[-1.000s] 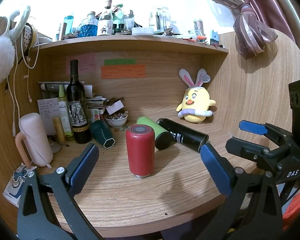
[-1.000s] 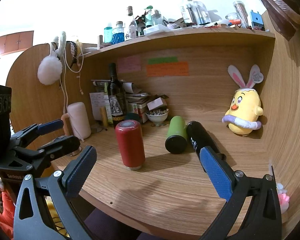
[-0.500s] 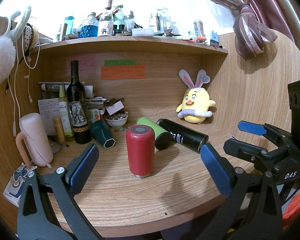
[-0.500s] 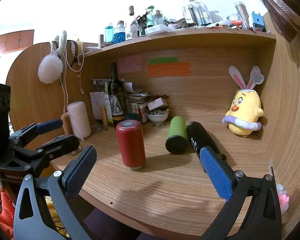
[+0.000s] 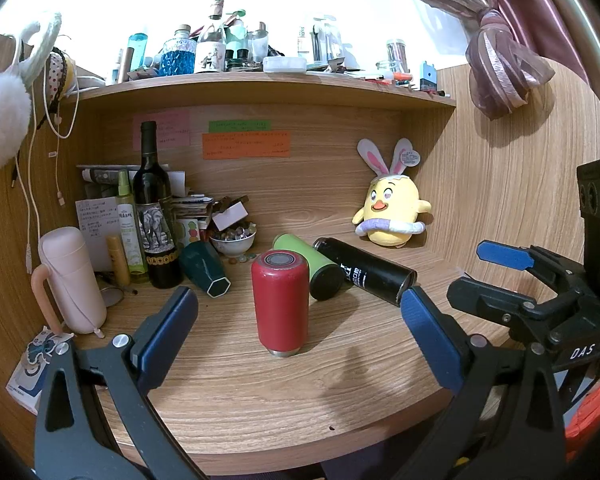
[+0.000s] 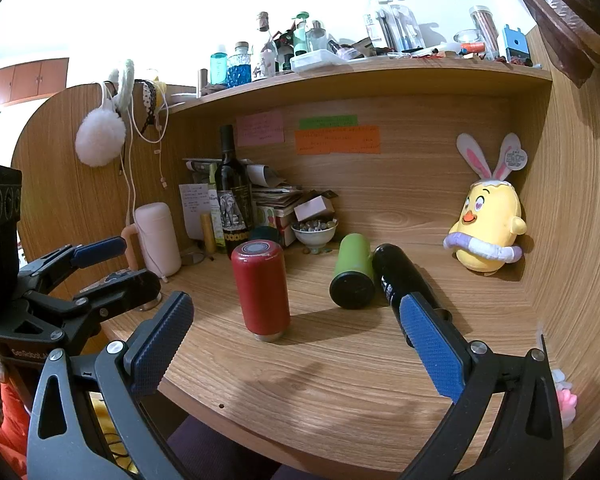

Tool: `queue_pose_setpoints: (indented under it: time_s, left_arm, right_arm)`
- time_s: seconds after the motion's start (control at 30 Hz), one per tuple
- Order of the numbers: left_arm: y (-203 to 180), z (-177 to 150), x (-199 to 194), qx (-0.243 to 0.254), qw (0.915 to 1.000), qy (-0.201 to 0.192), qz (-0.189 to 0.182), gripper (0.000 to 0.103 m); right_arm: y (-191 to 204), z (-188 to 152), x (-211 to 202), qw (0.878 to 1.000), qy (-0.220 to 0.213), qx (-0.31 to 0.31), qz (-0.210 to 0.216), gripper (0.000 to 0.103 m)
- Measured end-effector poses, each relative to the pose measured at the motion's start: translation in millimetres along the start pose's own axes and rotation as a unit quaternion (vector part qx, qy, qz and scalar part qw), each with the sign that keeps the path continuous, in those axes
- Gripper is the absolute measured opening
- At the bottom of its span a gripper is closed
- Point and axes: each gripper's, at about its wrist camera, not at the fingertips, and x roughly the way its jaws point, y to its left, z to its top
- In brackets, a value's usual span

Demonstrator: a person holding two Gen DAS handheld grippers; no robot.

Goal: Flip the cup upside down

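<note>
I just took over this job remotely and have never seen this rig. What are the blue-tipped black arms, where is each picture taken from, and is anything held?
They are two hand-held grippers, each carrying its own camera that looks along its fingers. In one picture you see the left gripper up close; in the other, the right gripper. Both are open and hold nothing. Each also shows at the other picture's edge. On the wooden desk a red cup stands alone in front. Behind it lie a green cup, a black bottle and a dark teal cup. A yellow plush chick sits at the back.
</note>
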Motion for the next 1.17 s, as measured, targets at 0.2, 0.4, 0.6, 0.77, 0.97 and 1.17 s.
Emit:
queue_pose_setpoints:
  time_s: [0.2,0.4,0.6,0.77,0.97,1.17]
  left_arm:
    - [0.1,-0.3,0.4,0.000,1.0000,0.000,0.000,0.103]
    - [-0.2,-0.3,0.4,0.000,1.0000,0.000,0.000,0.103]
    - [-3.4,-0.7,-1.5,-0.002,0.9999,-0.011,-0.003,0.103]
    - [-5.0,-0.3,1.5,-0.007,0.9999,-0.010,-0.006,0.103]
    - [-5.1,-1.3,4.3,-0.011,0.9998,-0.004,-0.014,0.103]
    - [-4.0,-2.5,7.6,-0.015,0.9998,0.001,-0.010,0.103]
  right_arm:
    - [-0.3,0.4,0.0,1.000,0.001,0.000,0.000,0.103]
    - [0.0,0.4,0.0,1.000,0.001,0.000,0.000,0.103]
    - [0.6,0.4,0.3,1.000,0.001,0.000,0.000,0.103]
    - [0.2,0.5,0.6,1.000,0.001,0.000,0.000,0.103]
    - [-0.6,0.5,1.0,1.000,0.001,0.000,0.000,0.103]
    - [-5.2,0.9,1.5,1.000,0.003,0.001,0.000,0.103]
